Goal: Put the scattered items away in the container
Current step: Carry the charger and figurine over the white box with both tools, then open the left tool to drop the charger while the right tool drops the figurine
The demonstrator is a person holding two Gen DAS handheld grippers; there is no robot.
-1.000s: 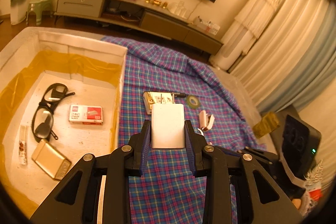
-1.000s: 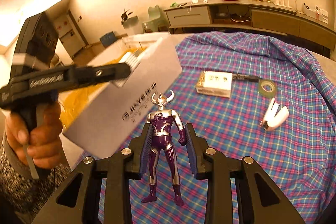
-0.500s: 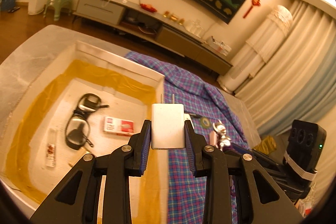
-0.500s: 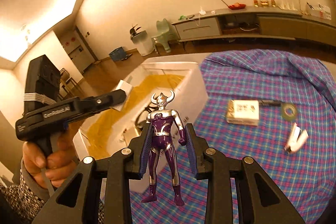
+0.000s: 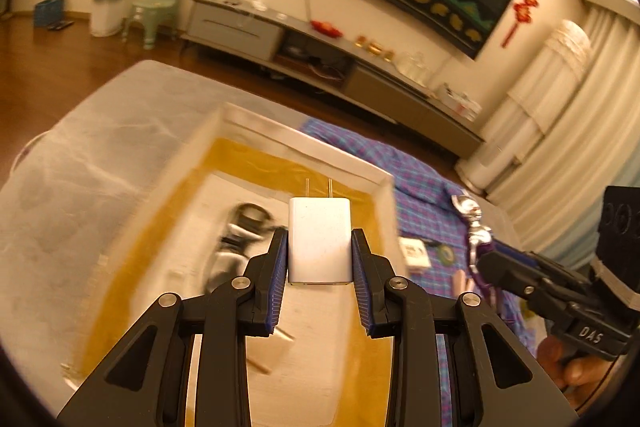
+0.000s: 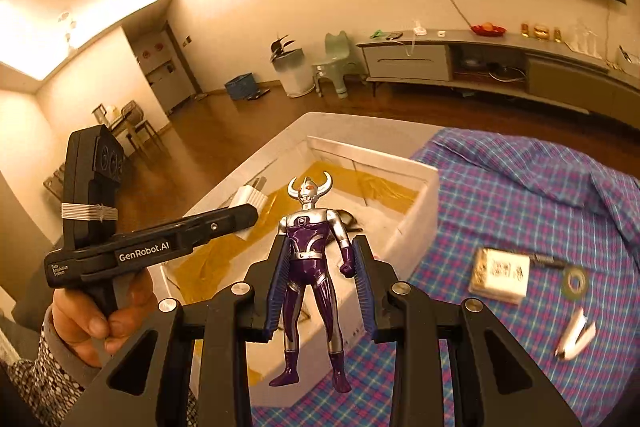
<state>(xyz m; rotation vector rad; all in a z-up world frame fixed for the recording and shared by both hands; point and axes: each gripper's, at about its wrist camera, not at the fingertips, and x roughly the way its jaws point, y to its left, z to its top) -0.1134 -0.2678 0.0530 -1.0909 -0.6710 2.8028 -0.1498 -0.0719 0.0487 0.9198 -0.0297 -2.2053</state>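
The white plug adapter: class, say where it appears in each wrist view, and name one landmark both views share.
Left wrist view: the white plug adapter sits at picture centre, clamped between the left tongs, prongs pointing away, over the container.
Right wrist view: it shows left of centre at the tip of the left tongs, above the container's near-left wall.
Shared landmark: the purple toy figure.

Left gripper (image 5: 320,259) clamped; right gripper (image 6: 320,279) clamped; both angled downward.

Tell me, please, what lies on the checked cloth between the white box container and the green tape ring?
In the right wrist view, a small white printed box lies on the cloth, between the container and the tape ring. A dark pen-like thing lies just behind it.
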